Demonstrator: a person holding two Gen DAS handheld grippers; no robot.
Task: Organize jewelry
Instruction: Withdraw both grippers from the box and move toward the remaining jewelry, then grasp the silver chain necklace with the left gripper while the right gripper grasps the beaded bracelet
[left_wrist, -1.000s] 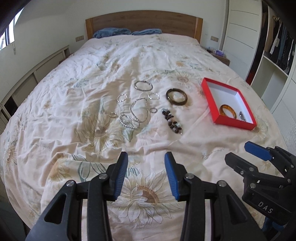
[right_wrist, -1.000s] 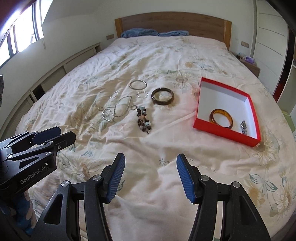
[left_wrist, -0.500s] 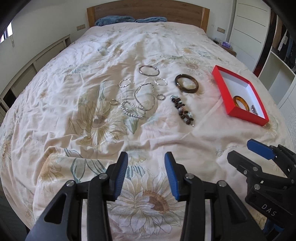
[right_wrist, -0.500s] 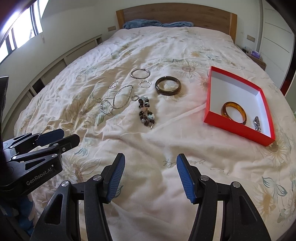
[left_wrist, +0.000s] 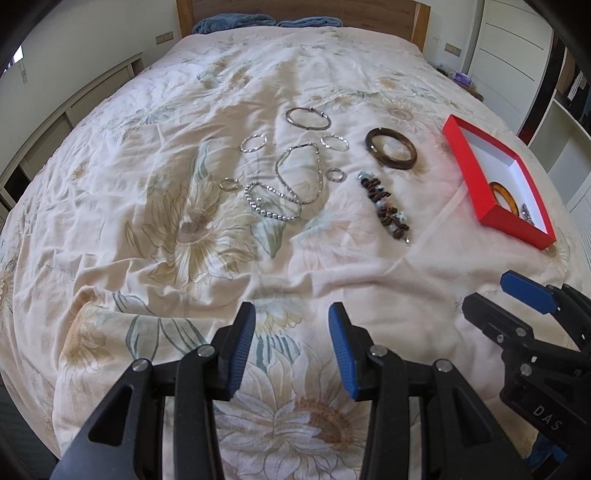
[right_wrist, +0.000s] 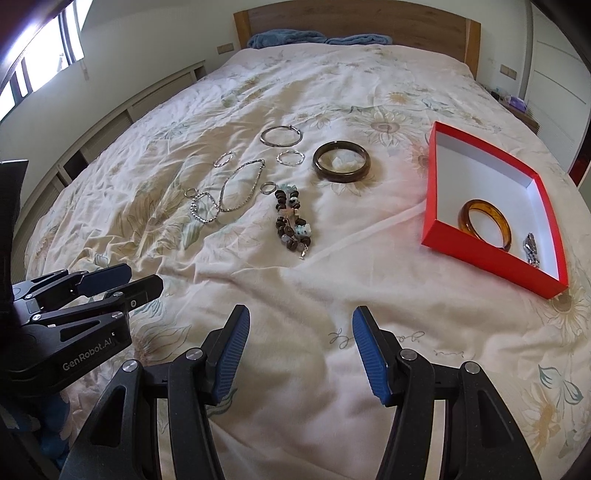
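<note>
Change since a second ago: both my grippers have come lower and closer to the jewelry, which now sits larger in each view; the headboard has slid to the top edge of the left wrist view; no piece has shifted on the cover
Bed (right_wrist: 369, 92): one, under a cream sunflower-print cover, all the jewelry lying on it
Red box (right_wrist: 439, 192): one, open, white inside, on the cover to the right of the loose pieces; it holds one amber bangle (right_wrist: 485, 223) and one small silver piece (right_wrist: 530, 249) just beside it
My left gripper (left_wrist: 291, 341): released, blue pads apart with only cover between them, hovering short of the jewelry
My right gripper (right_wrist: 299, 350): released, pads wider apart, nothing between them, also short of the jewelry
Writing: "GenRobot.AI" on the left gripper's side in the right wrist view; "DAS" on the right gripper's side in the left wrist view; faint cursive printed on the cover near my right pads, which I cannot read
Dark bangle (right_wrist: 341, 161): one, flat, between the red box and the silver pieces
Beaded bracelet (right_wrist: 291, 221): one, brown and pale beads, stretched out in a line nearer me than the dark bangle
Silver chains: two, a looped necklace (right_wrist: 242, 184) and a beaded one (right_wrist: 203, 208) touching it
Silver bangle (right_wrist: 281, 136): one, farthest from me
Silver hoops: two mid-sized (left_wrist: 253, 143) (left_wrist: 334, 142)
Small rings: two (left_wrist: 229, 183) (left_wrist: 335, 174)
</note>
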